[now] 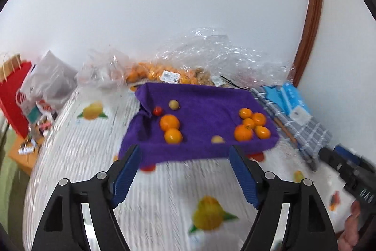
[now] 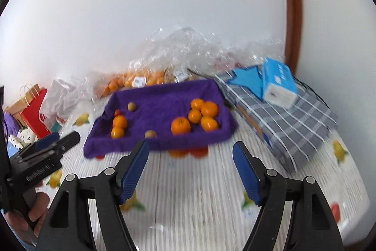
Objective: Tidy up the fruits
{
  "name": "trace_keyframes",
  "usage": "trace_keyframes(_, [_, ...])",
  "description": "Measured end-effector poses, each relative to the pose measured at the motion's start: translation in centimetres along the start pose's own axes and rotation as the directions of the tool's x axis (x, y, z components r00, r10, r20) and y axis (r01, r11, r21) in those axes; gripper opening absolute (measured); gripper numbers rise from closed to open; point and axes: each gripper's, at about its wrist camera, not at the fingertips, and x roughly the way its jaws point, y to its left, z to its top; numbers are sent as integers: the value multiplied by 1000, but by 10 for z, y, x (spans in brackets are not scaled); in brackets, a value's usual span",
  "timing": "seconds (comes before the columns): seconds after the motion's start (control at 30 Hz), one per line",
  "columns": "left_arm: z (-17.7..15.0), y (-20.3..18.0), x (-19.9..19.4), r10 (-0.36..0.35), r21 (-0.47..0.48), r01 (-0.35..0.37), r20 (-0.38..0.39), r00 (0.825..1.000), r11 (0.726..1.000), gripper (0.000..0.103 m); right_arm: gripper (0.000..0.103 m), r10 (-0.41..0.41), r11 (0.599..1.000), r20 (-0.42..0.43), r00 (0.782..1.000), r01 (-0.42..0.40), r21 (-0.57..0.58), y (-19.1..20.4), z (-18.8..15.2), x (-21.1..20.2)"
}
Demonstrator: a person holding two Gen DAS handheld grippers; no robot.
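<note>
A purple towel [image 1: 199, 107] [image 2: 162, 107] lies draped over a raised tray on the table ahead. On its left side sit two oranges [image 1: 169, 122] [image 2: 119, 122], a small red fruit [image 1: 157, 111] and a small yellowish fruit [image 1: 174, 104]. Several oranges [image 1: 252, 125] [image 2: 203, 114] are grouped on its right side. Another small yellowish fruit [image 1: 217, 139] [image 2: 150, 134] lies near the front edge. My left gripper [image 1: 183, 148] is open and empty, short of the towel's front edge. My right gripper [image 2: 190, 144] is likewise open and empty.
Clear plastic bags of oranges [image 1: 150, 73] [image 2: 131, 81] are heaped against the wall behind. A grey checked cloth [image 2: 293, 124] with a blue box [image 2: 278, 86] lies at the right. A red paper bag [image 1: 14, 95] stands at the left. A fruit-print tablecloth [image 1: 164, 192] covers the table.
</note>
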Motion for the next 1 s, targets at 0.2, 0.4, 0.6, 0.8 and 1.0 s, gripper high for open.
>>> trace_keyframes(0.2, [-21, -20, -52, 14, 25, -15, 54, 998, 1000, 90, 101, 1, 1000, 50, 999, -1, 2, -3, -31, -51])
trace_keyframes(0.4, [-27, -27, -87, 29, 35, -32, 79, 996, 999, 90, 102, -31, 999, 71, 997, 33, -24, 0, -42, -86])
trace_keyframes(0.6, [-29, -34, -108, 67, 53, -74, 118, 991, 996, 91, 102, -22, 1000, 89, 996, 23, -12, -1, -45, -105])
trace_keyframes(0.8, [-29, -35, -110, 69, 57, -76, 122, 990, 995, 91, 102, -47, 999, 96, 994, 50, -22, 3, -45, -110])
trace_keyframes(1.0, [-32, -37, -109, 68, 67, -76, 117, 991, 995, 91, 102, -56, 998, 94, 994, 58, -21, 2, -46, -111])
